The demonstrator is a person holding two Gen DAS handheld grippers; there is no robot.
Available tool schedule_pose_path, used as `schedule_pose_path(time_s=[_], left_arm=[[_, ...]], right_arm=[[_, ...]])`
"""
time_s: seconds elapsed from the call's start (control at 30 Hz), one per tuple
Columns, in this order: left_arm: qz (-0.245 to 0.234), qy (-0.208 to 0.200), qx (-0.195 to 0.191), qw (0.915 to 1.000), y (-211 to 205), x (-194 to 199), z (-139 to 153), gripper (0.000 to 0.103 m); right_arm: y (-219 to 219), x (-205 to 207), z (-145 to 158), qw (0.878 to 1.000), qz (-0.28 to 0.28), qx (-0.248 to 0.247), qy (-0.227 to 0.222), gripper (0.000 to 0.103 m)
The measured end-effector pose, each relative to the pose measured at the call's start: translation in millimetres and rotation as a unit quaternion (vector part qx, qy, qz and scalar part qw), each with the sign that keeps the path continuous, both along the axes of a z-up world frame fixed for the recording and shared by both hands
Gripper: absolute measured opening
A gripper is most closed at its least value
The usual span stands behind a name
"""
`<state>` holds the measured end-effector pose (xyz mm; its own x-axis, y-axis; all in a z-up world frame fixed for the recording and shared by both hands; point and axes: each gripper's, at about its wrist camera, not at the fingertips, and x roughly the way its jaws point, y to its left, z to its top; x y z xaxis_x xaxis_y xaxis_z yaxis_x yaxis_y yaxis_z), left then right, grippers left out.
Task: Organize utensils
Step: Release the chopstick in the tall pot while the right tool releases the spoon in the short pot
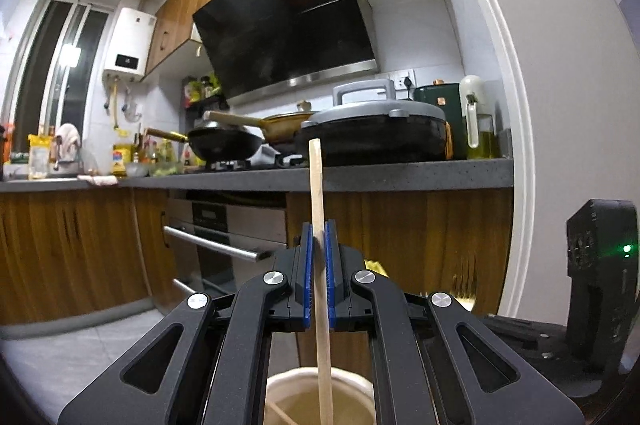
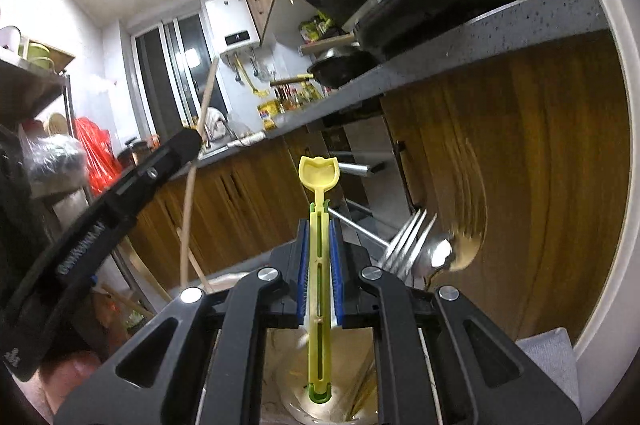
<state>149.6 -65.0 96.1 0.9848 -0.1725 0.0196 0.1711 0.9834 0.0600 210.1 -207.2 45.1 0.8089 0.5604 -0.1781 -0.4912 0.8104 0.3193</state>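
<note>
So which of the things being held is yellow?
The plastic spoon in the right tool. It is bright yellow with a small scoop on top; the left tool holds a plain wooden chopstick.

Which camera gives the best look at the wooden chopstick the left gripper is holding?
The left wrist view: the wooden chopstick stands centred and sharp between the left gripper fingers, its lower end in a cream cup. The right wrist view shows it only thin and off to one side.
</note>
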Motion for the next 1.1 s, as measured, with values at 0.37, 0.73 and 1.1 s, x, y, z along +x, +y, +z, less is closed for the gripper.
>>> schedule_pose_path(time_s=[0.37, 0.73, 1.1], left_arm=[[-0.008, 0.018, -0.002, 0.9998, 13, -17, -7, 0.016], [-0.013, 0.041, 0.001, 0.9991, 16, -28, -13, 0.029], [-0.002, 0.041, -0.005, 0.9992, 30, -66, -12, 0.040]], right_arm=[[-5, -8, -7, 1.000, 0.001, -0.003, 0.001, 0.010], [7, -11, -15, 0.997, -0.005, -0.070, 0.014, 0.010], [-2, -38, -15, 0.996, -0.001, -0.083, 0.038, 0.029]])
